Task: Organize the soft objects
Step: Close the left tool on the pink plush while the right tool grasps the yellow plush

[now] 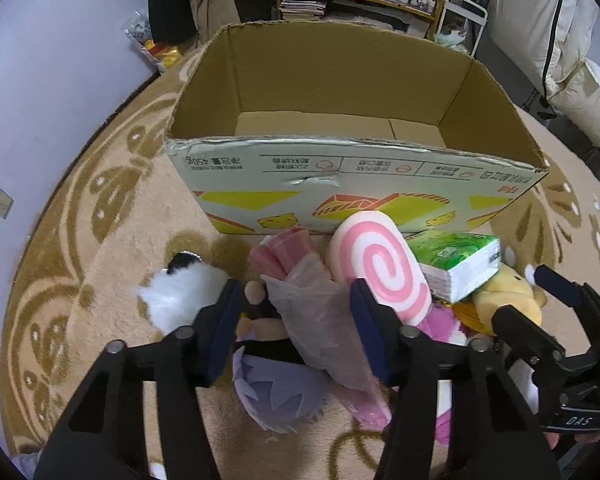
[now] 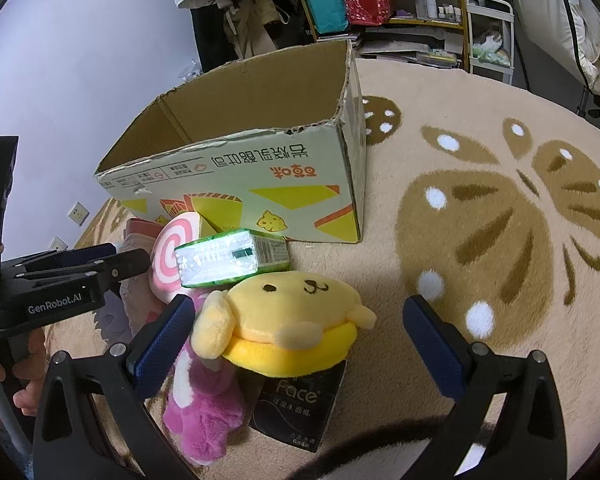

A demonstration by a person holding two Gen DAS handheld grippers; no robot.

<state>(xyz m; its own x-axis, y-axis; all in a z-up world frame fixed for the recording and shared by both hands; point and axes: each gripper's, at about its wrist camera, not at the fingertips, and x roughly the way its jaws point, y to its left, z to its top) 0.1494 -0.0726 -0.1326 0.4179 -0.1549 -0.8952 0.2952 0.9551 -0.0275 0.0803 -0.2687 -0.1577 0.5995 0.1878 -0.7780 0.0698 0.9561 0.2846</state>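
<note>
Soft toys lie heaped on the rug in front of an open cardboard box (image 1: 340, 184) (image 2: 240, 184). My left gripper (image 1: 296, 316) (image 2: 130, 254) is shut on a pink striped plush in a clear bag (image 1: 312, 312), above a purple plush (image 1: 276, 388). Beside it are a pink-and-white swirl plush (image 1: 380, 268) (image 2: 172, 256), a green tissue pack (image 1: 460, 260) (image 2: 236, 256) and a white furry toy (image 1: 180, 292). My right gripper (image 2: 299, 304) (image 1: 520, 294) stands open astride a yellow dog plush (image 2: 292, 312), which rests on a magenta plush (image 2: 204, 408) and a black tissue pack (image 2: 296, 404).
The beige rug (image 2: 480, 220) with brown leaf patterns stretches to the right of the pile. Shelves (image 2: 420, 20) with bags and bottles, hanging coats and a white rack (image 2: 492, 32) stand at the back. A wall (image 1: 60, 80) runs along the left. A hand (image 2: 24, 376) holds the left gripper's handle.
</note>
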